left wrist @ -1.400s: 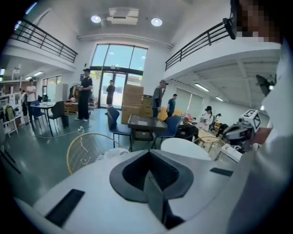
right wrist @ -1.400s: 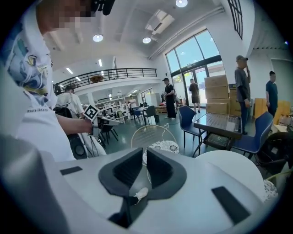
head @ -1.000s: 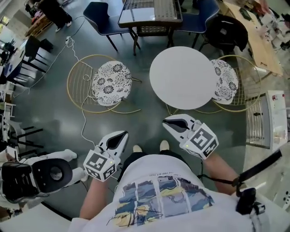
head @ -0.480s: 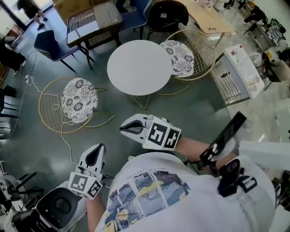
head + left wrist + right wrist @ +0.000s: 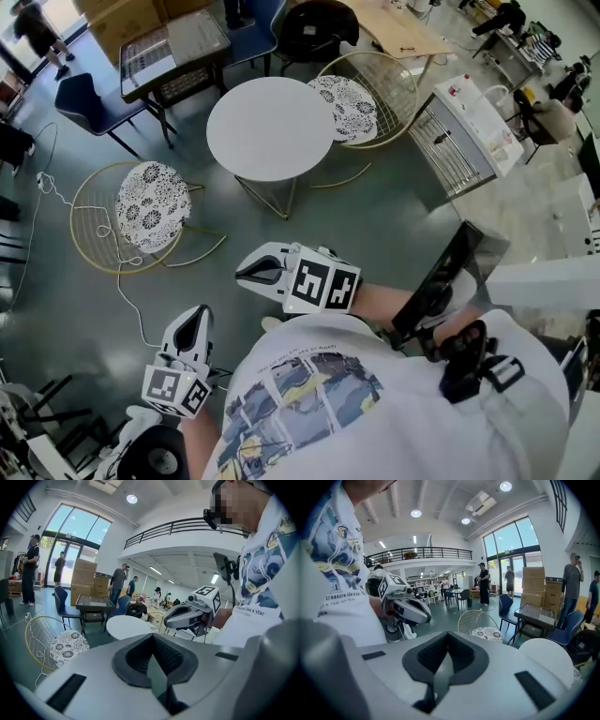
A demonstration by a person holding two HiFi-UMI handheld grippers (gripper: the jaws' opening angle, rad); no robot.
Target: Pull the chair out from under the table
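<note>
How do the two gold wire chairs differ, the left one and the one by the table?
The left chair stands clear on open floor; the table-side chair has its seat tucked against the round table. A white cable trails by the left chair only. Both share gold wire frames and floral cushions.

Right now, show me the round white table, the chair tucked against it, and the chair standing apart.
round white table (image 5: 270, 128), head view, middle of its top.
tucked chair (image 5: 349, 105), head view, patterned seat cushion.
separate chair (image 5: 150, 195), head view, patterned seat cushion.
</note>
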